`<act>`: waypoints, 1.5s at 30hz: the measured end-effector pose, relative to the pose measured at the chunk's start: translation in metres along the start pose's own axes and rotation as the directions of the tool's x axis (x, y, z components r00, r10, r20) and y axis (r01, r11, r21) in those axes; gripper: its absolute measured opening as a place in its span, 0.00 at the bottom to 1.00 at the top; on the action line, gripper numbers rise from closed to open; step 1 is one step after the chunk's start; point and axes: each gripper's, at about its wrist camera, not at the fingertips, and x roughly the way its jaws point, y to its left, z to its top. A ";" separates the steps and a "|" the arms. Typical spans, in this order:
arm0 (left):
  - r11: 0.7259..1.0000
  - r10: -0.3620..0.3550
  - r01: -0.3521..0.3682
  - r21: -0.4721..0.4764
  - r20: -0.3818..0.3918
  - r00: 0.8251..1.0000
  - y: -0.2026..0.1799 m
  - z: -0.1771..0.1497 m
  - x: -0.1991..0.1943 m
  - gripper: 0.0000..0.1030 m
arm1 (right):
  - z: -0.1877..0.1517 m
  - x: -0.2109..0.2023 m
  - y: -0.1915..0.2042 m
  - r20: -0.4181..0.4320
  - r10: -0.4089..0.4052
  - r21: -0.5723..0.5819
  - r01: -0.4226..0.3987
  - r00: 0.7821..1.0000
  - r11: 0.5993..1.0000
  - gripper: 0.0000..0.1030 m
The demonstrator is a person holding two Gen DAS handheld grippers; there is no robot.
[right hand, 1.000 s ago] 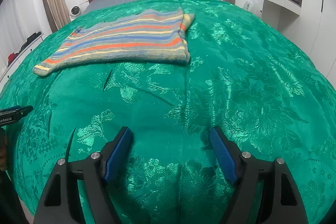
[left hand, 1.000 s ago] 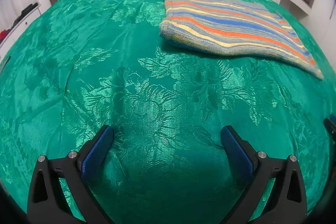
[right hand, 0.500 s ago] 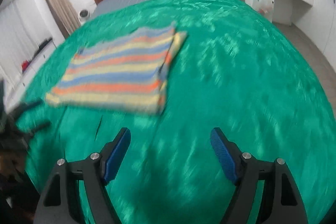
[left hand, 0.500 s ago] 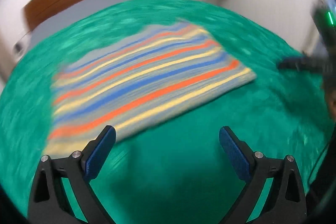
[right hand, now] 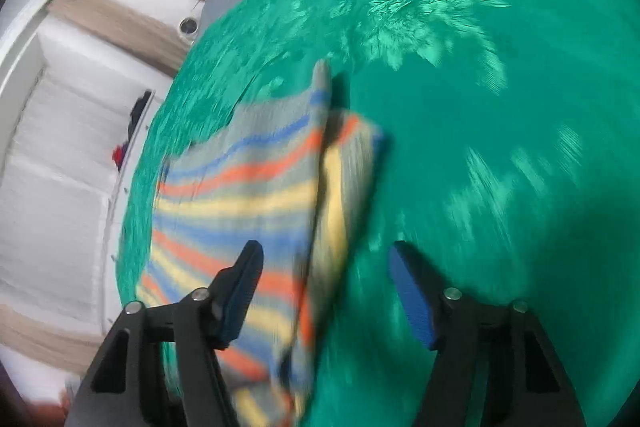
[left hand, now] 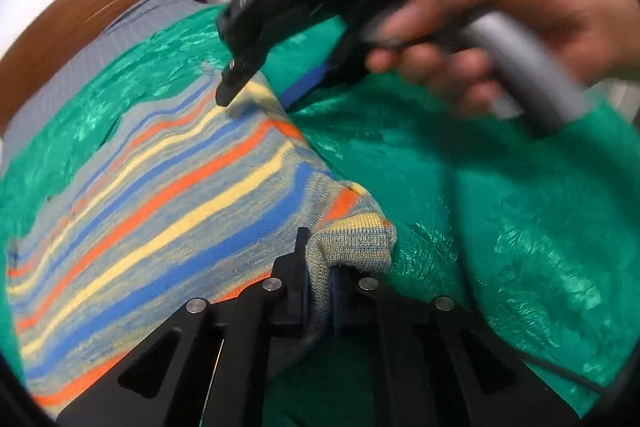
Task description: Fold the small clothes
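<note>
Tightly closed, the jaws of the left gripper [left hand: 318, 291] pinch a grey-edged corner of the striped knit garment [left hand: 168, 203], which spreads away ahead and to their left over the green bedspread [left hand: 500, 211]. Beyond, the right gripper [right hand: 326, 291] has its jaws apart, straddling the garment's far folded edge without touching it. A hand [left hand: 516, 23] holds its handle.
</note>
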 end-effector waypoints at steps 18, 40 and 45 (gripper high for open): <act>0.726 0.155 -0.043 -0.686 0.102 0.983 0.203 -0.134 -0.137 0.05 | 0.020 0.119 0.264 -0.064 0.045 -0.384 -0.066 0.997 0.921 0.09; 0.590 0.297 -0.244 -0.770 -0.074 0.952 0.247 -0.193 -0.173 0.84 | -0.109 0.042 0.323 0.506 -0.443 -0.446 0.664 0.740 0.600 0.73; 0.624 0.304 -0.250 -0.740 -0.065 0.951 0.236 -0.183 -0.179 0.84 | -0.114 0.021 0.312 0.517 -0.500 -0.391 0.711 0.695 0.584 0.73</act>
